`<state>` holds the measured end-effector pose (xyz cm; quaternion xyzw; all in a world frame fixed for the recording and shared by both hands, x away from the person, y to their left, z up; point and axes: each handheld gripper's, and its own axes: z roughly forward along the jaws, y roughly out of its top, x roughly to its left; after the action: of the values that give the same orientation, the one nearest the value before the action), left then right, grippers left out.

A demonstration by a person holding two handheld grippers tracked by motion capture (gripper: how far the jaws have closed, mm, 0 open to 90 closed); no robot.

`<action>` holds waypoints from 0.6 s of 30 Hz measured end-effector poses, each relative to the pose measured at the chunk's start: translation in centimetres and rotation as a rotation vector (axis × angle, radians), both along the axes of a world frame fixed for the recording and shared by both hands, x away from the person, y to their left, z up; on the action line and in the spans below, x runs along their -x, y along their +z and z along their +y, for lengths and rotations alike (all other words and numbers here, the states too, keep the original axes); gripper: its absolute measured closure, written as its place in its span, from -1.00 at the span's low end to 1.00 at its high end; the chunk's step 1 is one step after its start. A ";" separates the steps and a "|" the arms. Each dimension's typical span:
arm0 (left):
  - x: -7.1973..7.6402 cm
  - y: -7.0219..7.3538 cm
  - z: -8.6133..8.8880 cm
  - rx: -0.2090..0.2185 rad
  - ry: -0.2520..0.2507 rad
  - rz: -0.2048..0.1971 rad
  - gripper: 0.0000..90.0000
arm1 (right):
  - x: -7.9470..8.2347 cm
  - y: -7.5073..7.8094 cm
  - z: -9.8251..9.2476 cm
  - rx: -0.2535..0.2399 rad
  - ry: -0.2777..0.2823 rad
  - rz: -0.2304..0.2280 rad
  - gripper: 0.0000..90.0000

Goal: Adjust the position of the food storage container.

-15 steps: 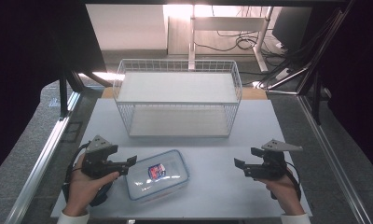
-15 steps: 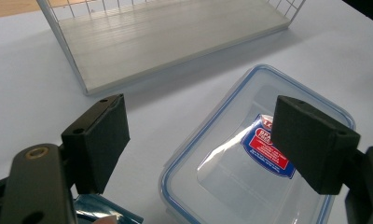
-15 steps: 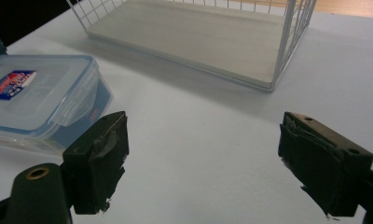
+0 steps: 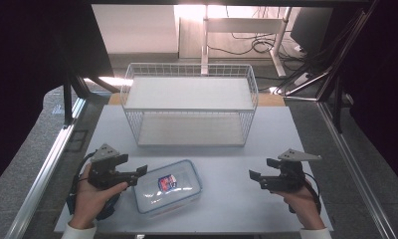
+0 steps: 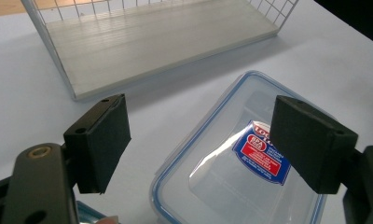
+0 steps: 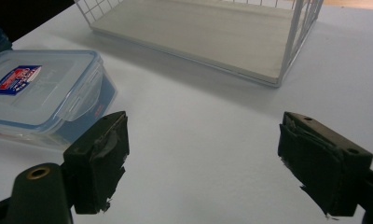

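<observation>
White table [image 4: 237,199], left tongs [image 4: 140,174] apart by lidded box [image 4: 168,185], right tongs [image 4: 259,178] apart, label [image 5: 264,153] legible close-up.

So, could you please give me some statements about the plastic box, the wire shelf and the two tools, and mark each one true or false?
1. The clear plastic box lies on the table with its lid on. True.
2. The left tool is shut on the box. False: its jaws stand open, at the box's edge.
3. The box is inside the wire shelf. False: it lies in front of the shelf.
4. The right tool is open and holds nothing. True.
5. The lid carries a red and blue label. True.
</observation>
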<state>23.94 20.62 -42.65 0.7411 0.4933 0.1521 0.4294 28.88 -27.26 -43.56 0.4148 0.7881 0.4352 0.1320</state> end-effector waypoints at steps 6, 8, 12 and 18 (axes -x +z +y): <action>-0.3 -0.3 -0.7 -0.008 -0.007 0.006 -0.56 | -0.4 -0.1 -0.3 -0.026 -0.002 0.025 -0.64; -0.3 -0.3 -0.8 -0.014 -0.006 0.008 -0.56 | -0.6 -0.1 -0.3 -0.033 0.001 0.029 -0.64; 0.0 0.0 -1.0 -0.011 0.007 0.000 -0.56 | -0.7 -0.1 -0.1 -0.021 0.000 0.027 -0.63; 0.4 1.1 -2.1 -0.001 -0.001 -0.023 -0.57 | -0.1 0.2 0.1 -0.013 0.009 0.026 -0.61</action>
<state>23.54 18.53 -41.52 0.7398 0.4879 0.1605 0.4345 28.97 -27.12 -43.35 0.4178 0.7886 0.4357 0.1172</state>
